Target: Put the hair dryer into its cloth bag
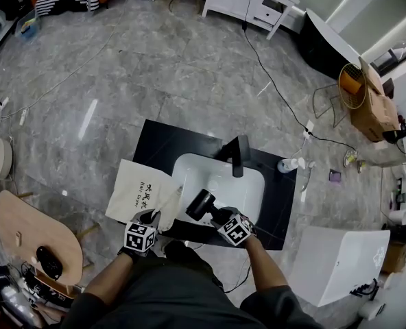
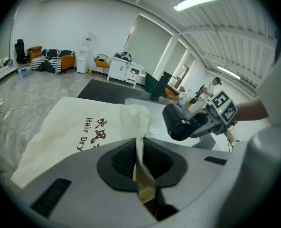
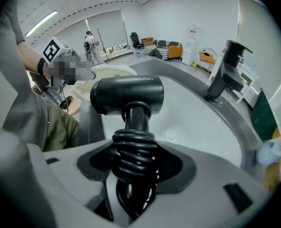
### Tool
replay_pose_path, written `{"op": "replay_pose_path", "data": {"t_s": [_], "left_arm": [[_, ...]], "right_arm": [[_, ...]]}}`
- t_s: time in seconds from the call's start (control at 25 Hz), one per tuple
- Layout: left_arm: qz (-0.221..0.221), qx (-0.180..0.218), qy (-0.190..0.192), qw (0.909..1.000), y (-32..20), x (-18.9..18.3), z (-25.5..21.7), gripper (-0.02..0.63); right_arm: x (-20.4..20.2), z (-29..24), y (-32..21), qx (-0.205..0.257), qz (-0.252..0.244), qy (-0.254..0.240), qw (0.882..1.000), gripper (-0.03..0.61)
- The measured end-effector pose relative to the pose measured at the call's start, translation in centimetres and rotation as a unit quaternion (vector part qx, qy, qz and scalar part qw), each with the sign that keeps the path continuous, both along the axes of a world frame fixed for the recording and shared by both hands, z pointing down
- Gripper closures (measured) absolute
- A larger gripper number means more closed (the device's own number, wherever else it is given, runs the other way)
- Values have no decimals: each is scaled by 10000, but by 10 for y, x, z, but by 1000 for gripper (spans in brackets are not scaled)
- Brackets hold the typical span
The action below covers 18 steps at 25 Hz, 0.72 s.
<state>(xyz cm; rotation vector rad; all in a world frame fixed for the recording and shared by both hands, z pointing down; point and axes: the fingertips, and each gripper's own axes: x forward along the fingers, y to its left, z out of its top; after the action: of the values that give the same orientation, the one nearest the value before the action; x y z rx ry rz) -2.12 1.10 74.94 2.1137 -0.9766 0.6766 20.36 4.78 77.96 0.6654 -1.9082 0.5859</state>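
Observation:
A black hair dryer [image 1: 200,204] hangs over the near edge of the white sink basin [image 1: 244,184]. My right gripper [image 1: 220,216] is shut on its handle, where the black cord is coiled [image 3: 133,156]; the barrel [image 3: 127,95] points left toward the bag. The cream cloth bag [image 1: 142,194], printed "Hair Dryer", lies flat on the left part of the black counter [image 1: 165,142]. My left gripper [image 1: 148,218] is shut on the bag's bunched mouth edge [image 2: 139,122], lifting it slightly. In the left gripper view the hair dryer [image 2: 181,122] sits just right of the bag [image 2: 79,127].
A black tap [image 1: 237,155] stands behind the basin, with a bottle [image 1: 289,164] at the counter's right end. A wooden table [image 1: 31,235] is at the left and a white panel [image 1: 340,259] at the right. Cables run across the grey floor.

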Motion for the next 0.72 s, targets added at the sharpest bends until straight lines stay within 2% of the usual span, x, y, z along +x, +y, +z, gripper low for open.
{"op": "replay_pose_path", "data": {"t_s": [0.72], "left_arm": [[103, 96, 54, 9999, -3, 8, -7, 586]], "right_arm": [[-68, 11, -11, -60, -851, -14, 9964, 336]]}}
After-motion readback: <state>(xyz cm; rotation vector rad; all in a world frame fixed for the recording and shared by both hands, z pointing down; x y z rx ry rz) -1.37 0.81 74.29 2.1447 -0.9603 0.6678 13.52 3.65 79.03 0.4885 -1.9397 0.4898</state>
